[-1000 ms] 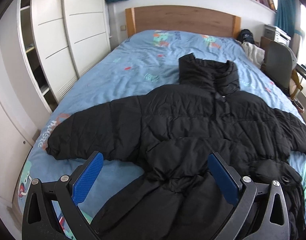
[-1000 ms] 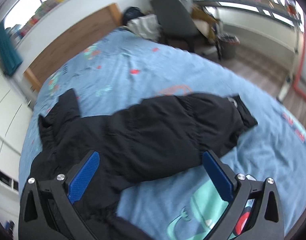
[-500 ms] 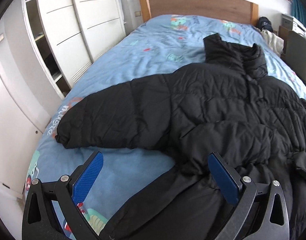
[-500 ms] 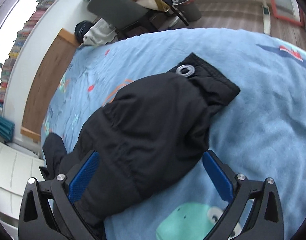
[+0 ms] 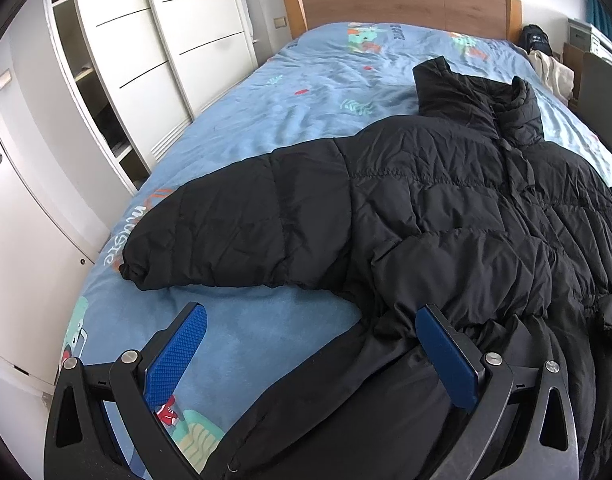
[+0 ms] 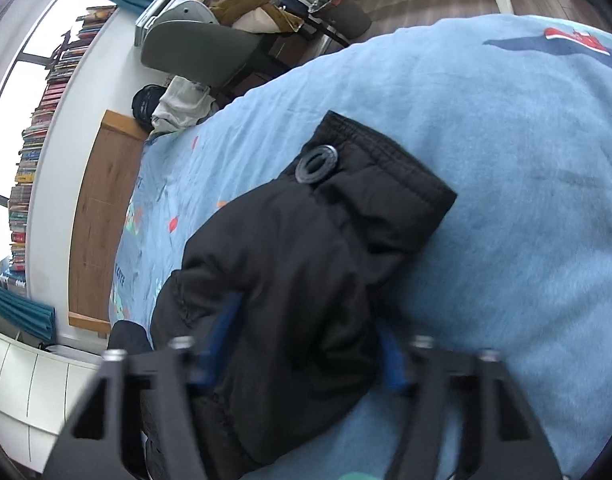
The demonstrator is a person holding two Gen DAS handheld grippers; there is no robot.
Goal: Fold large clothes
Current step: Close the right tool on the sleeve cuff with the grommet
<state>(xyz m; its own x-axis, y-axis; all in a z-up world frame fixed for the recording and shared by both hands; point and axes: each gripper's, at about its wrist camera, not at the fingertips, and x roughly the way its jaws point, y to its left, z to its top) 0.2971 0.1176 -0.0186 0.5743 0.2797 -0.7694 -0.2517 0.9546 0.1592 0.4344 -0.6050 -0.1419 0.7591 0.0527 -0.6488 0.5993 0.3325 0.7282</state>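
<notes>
1. The black puffer jacket [image 5: 445, 216] lies spread on the blue bedspread [image 5: 306, 104], both sleeves out sideways; by my judgement, no fold is made yet.
2. The right gripper [image 6: 306, 354] straddles the sleeve [image 6: 306, 240] near its cuff at 12 o'clock; its fingers are blurred and pressed into the padding, so whether they have clamped I cannot tell.
3. The left gripper [image 5: 313, 354] hangs wide apart and empty over the lower body.
4. Only the left view shows collar and wardrobe [image 5: 154, 52]; only the right shows the cuff's ring badge [image 6: 317, 163] and chair [image 6: 198, 50].
</notes>
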